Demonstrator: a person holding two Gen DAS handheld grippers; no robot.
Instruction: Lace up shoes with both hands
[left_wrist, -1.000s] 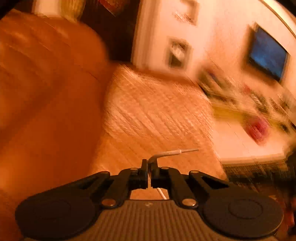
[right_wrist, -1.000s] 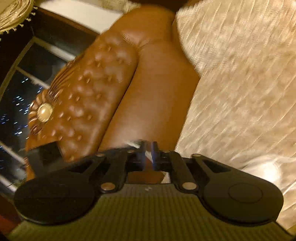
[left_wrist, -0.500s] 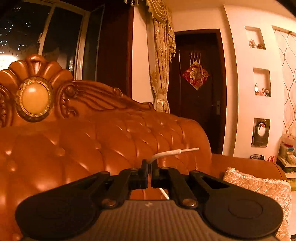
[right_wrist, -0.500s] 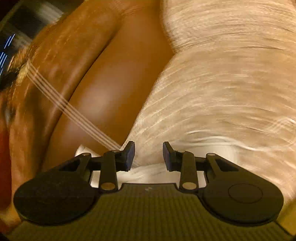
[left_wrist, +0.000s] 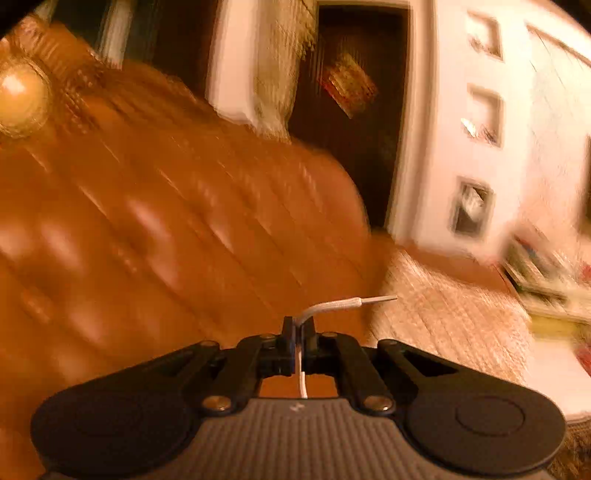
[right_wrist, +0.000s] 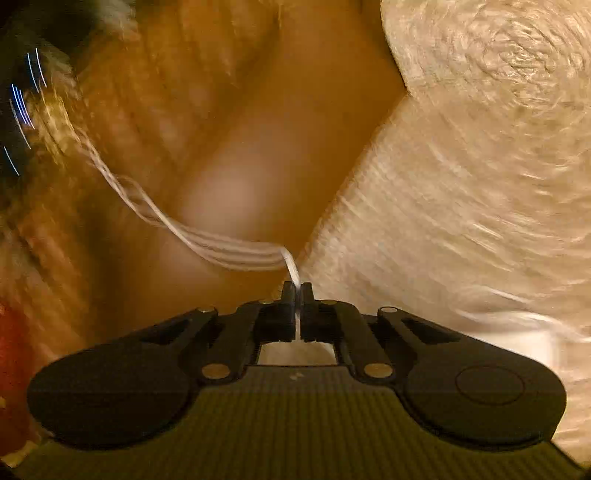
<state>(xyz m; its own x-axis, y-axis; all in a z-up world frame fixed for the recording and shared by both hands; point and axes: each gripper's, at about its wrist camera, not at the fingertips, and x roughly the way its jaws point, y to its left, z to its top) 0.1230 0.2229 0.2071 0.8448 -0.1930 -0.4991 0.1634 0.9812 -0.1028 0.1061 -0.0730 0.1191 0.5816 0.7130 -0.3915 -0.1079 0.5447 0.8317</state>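
My left gripper (left_wrist: 299, 325) is shut on a white shoelace (left_wrist: 334, 304). The lace's stiff tip sticks out to the right past the fingertips, and the rest hangs down behind the jaws. In the right wrist view my right gripper (right_wrist: 296, 290) is shut on another stretch of white shoelace (right_wrist: 207, 243). That lace runs from the fingertips up and to the left in a blurred arc. A pale patch, perhaps part of the shoe (right_wrist: 295, 352), shows just beneath the right jaws. The rest of the shoe is hidden in both views.
A tufted brown leather sofa back (left_wrist: 166, 229) fills the left wrist view, with a cream woven cushion (left_wrist: 443, 321) to its right. A dark door (left_wrist: 354, 110) and wall niches stand behind. The right wrist view shows the brown sofa (right_wrist: 240, 129) and a cream cushion (right_wrist: 461, 184).
The right jaws, open half a second ago with the lace beside them, have closed on the lace. The left gripper has kept its grip on the lace tip while it swung across the sofa back.
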